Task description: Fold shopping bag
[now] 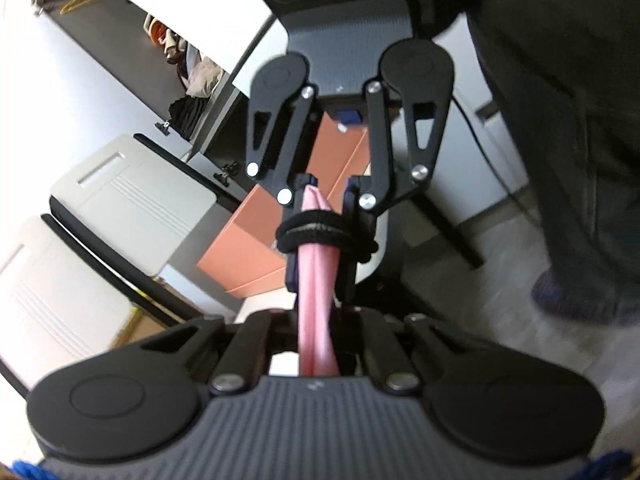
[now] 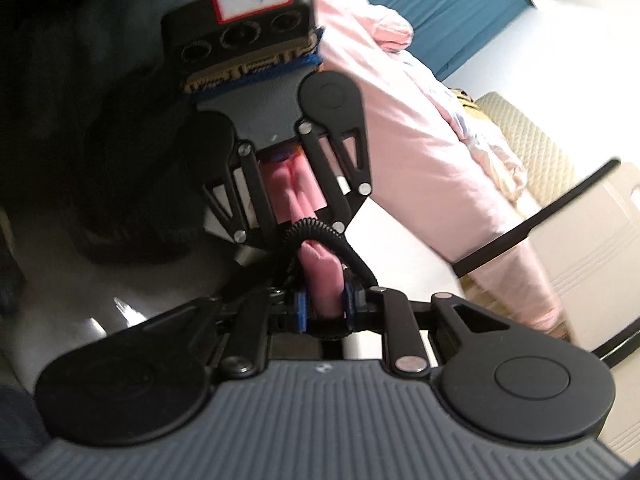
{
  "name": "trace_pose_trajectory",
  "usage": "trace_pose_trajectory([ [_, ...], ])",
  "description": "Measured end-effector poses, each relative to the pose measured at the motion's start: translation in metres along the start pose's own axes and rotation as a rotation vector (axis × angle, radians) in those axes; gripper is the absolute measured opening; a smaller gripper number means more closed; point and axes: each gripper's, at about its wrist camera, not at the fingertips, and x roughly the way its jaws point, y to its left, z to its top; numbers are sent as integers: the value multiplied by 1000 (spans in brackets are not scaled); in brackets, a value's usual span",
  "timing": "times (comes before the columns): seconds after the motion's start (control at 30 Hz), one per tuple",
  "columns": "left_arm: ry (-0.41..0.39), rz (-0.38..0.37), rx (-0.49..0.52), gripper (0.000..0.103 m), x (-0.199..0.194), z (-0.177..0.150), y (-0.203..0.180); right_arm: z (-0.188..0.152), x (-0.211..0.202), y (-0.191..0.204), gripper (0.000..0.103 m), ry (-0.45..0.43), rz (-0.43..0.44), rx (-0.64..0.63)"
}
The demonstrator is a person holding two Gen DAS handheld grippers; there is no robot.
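Left wrist view, left tool (image 1: 318,344) pinching pink shopping bag (image 1: 316,280) rolled into a narrow strip, right tool (image 1: 322,196) facing it and gripping the far end, black elastic band (image 1: 320,236) wrapping its fingers, right wrist view showing right tool (image 2: 324,304) clamping the bag (image 2: 320,276), bag hanging in air between both tools.

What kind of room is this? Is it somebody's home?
Probably a bedroom in a home. A pink quilt lies heaped on what looks like a bed, an open wardrobe holds clothes, and white folding chairs stand nearby.
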Motion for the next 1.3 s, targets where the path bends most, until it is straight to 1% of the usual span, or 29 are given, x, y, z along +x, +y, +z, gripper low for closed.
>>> trace_pose_trajectory([
  [0.13, -45, -60, -111, 6, -10, 10, 14, -7, -17, -21, 21, -84, 68, 166],
  [0.23, -77, -106, -193, 6, -15, 17, 24, -17, -29, -39, 22, -161, 143, 300],
  [0.37, -107, -157, -359, 6, -21, 25, 47, -29, -43, -60, 22, -275, 202, 467],
  [0.5, -131, -185, -483, 6, -28, 27, 65, -43, -47, -82, 22, -389, 270, 618],
  [0.63, -159, -198, -587, 6, -35, 27, 82, -59, -45, -91, 22, -504, 344, 754],
  [0.77, -183, -215, -687, 7, -40, 26, 98, -69, -42, -105, 22, -583, 407, 861],
  [0.87, -201, -205, -736, 7, -42, 26, 105, -68, -45, -108, 22, -617, 450, 931],
  [0.93, -209, -194, -791, 7, -43, 25, 110, -70, -46, -113, 22, -638, 464, 981],
  [1.07, -233, -169, -922, 7, -45, 22, 126, -77, -41, -119, 22, -725, 465, 1103],
  [1.27, -249, -123, -1090, 7, -39, 13, 152, -77, -25, -130, 22, -836, 404, 1261],
  [1.3, -252, -114, -1113, 7, -38, 11, 156, -78, -22, -131, 24, -857, 392, 1291],
])
